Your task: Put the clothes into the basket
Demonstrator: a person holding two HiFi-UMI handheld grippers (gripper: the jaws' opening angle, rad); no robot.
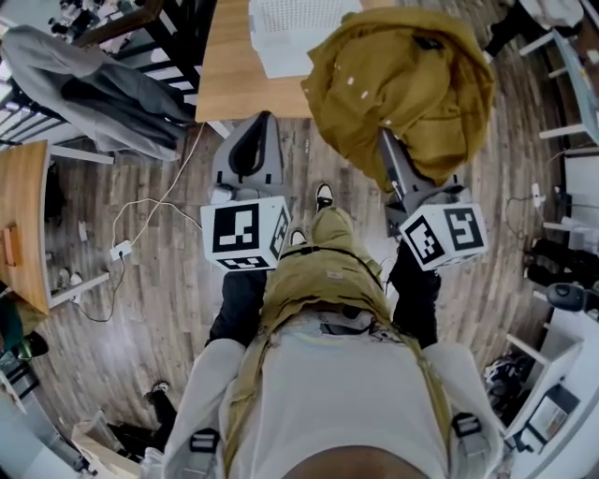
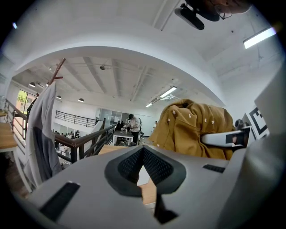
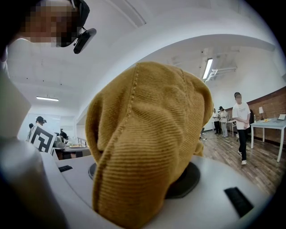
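Overhead, a mustard corduroy jacket (image 1: 402,84) is hanging bunched from the right gripper (image 3: 152,179), whose jaws are clamping a thick fold of the cloth. The left gripper (image 2: 143,148) is holding nothing, its dark ribbed pads (image 2: 156,167) meeting at the tips. In the head view the jacket is overlapping the right corner of a light wooden table (image 1: 239,75), just beside a white mesh-walled basket (image 1: 290,28) that is sitting on the tabletop; whether cloth and basket are touching I cannot tell. A grey garment (image 1: 94,84) is draping over a dark railing at the left. Below, a brown plank floor (image 1: 159,309) is carrying a loose white cable (image 1: 140,210). Around this, a tall white-ceilinged hall with strip lights (image 2: 259,38) is showing, with people (image 3: 241,125) standing among far tables.
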